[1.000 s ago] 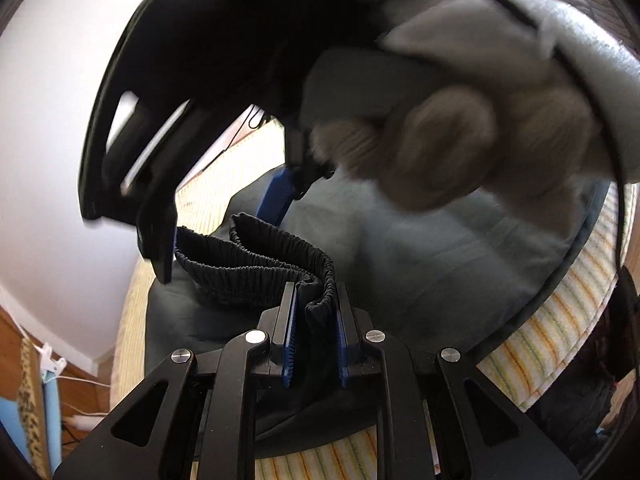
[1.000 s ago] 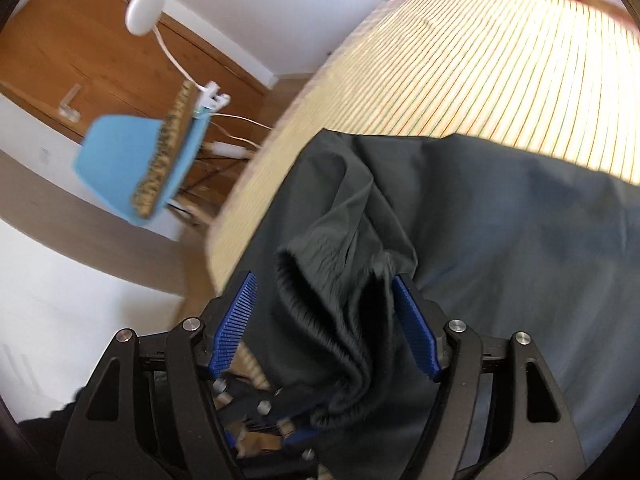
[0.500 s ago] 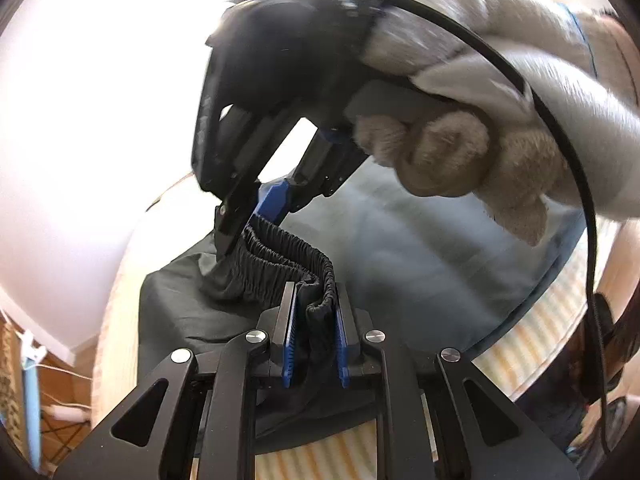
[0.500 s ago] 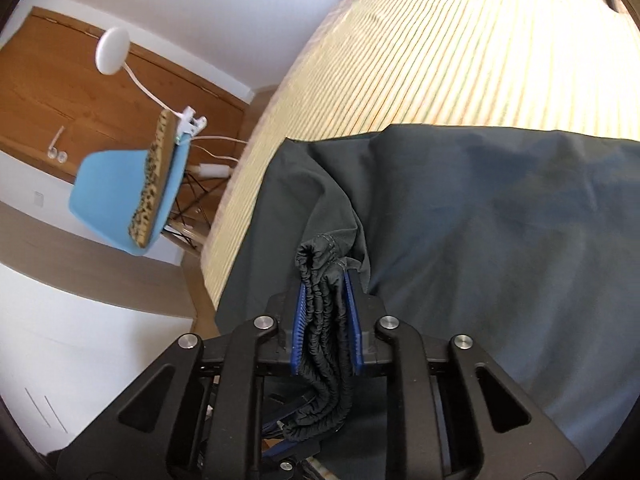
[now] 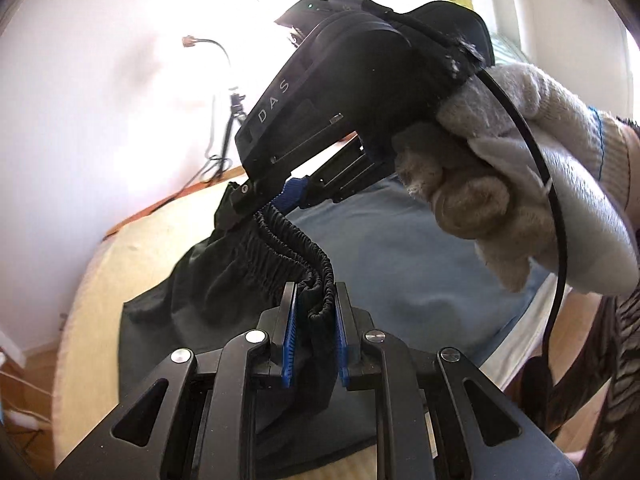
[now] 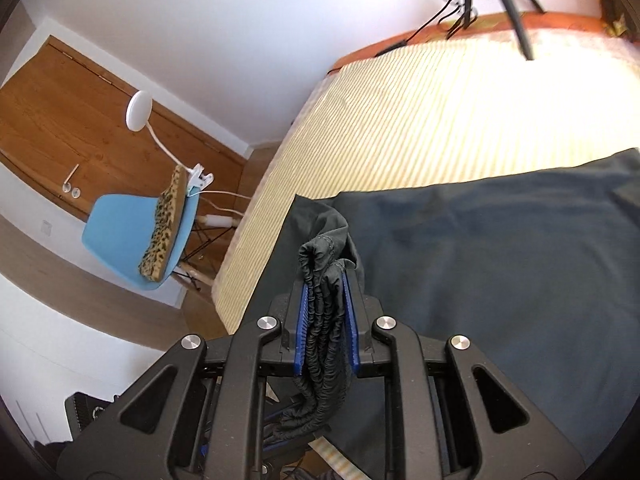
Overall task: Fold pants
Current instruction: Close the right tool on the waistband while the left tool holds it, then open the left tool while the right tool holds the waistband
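Both grippers have the pants (image 6: 500,248) by the elastic waistband (image 5: 288,248), raised off the striped mattress (image 6: 420,112): the left gripper (image 5: 314,336) pinches one bunched end, the right gripper (image 6: 325,320) the other. This looks like the lift-and-spread step; next, draw the waistband taut and lay it flat.

right gripper (image 6: 324,320): jaws went from wide apart to clamped on pants (image 6: 500,260) waistband; both grippers raised, waistband lifted.
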{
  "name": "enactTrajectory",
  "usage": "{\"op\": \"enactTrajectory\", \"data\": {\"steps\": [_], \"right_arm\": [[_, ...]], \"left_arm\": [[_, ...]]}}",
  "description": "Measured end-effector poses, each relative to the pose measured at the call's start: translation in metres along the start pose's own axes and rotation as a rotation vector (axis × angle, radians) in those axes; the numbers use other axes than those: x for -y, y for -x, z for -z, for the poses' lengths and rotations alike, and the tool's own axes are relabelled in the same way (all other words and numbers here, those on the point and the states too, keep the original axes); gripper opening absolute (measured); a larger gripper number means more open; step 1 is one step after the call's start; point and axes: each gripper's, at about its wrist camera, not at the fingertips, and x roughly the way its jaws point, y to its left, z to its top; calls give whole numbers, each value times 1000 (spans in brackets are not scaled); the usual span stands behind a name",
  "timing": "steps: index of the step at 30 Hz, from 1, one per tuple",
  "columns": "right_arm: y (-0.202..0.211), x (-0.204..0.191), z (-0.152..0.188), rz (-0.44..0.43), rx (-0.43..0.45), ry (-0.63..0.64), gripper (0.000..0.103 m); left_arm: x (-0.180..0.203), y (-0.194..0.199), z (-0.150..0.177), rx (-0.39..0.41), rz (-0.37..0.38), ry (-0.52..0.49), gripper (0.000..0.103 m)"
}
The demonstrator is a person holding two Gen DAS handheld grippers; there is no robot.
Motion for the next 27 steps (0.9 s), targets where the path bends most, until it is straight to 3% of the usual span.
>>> {"op": "enactTrajectory", "data": {"steps": [14, 27], "right_arm": [[72, 50, 13, 150, 84, -66, 17], [174, 116, 38, 280, 182, -146, 17]], "left_arm": [[50, -45, -33, -9, 162, -55, 14], [104, -85, -74, 16, 320, -119, 14]]}}
